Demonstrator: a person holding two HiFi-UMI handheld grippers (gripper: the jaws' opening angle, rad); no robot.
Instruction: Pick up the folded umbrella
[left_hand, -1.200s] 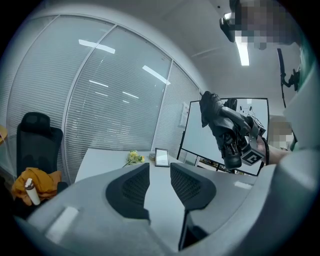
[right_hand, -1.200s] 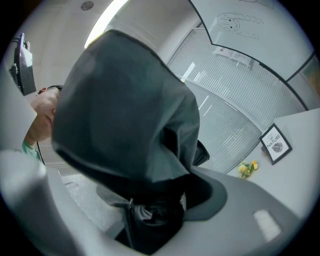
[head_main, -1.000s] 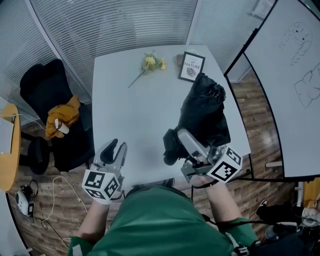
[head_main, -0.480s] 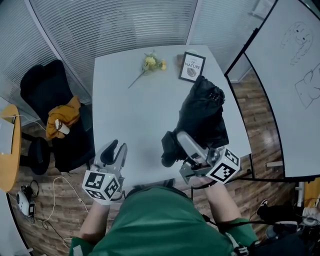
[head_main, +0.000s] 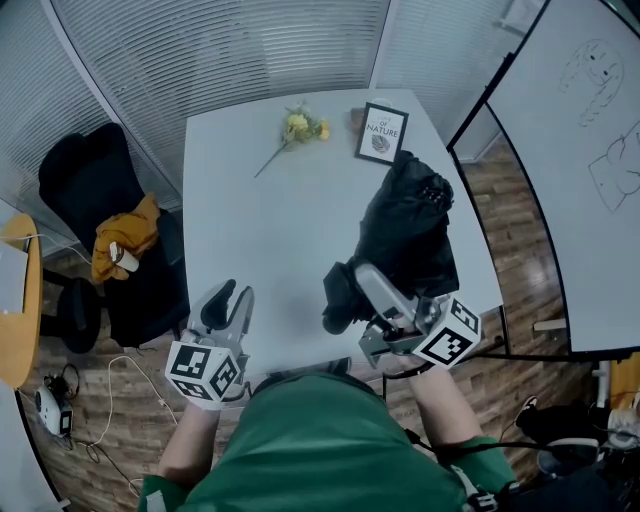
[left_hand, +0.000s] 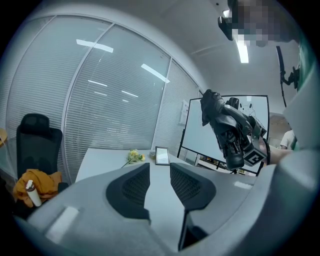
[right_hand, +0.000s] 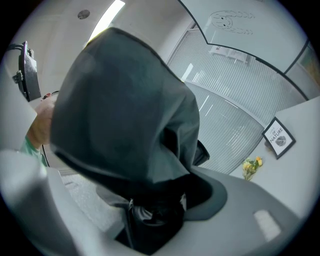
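Observation:
The folded umbrella (head_main: 405, 225) is a black bundle of fabric, held up off the white table (head_main: 270, 230) at its right side. My right gripper (head_main: 358, 290) is shut on the umbrella's near end; one grey finger (head_main: 382, 288) shows along it. In the right gripper view the umbrella (right_hand: 130, 115) fills the space between the jaws. The left gripper view shows the umbrella (left_hand: 220, 117) raised in the air. My left gripper (head_main: 228, 298) stays at the table's near edge, its pads (left_hand: 185, 185) slightly apart with nothing between them.
A yellow flower sprig (head_main: 298, 126) and a small framed print (head_main: 384, 133) lie at the table's far end. A black office chair (head_main: 95, 190) with an orange cloth (head_main: 125, 232) stands to the left. A whiteboard (head_main: 590, 130) stands close on the right.

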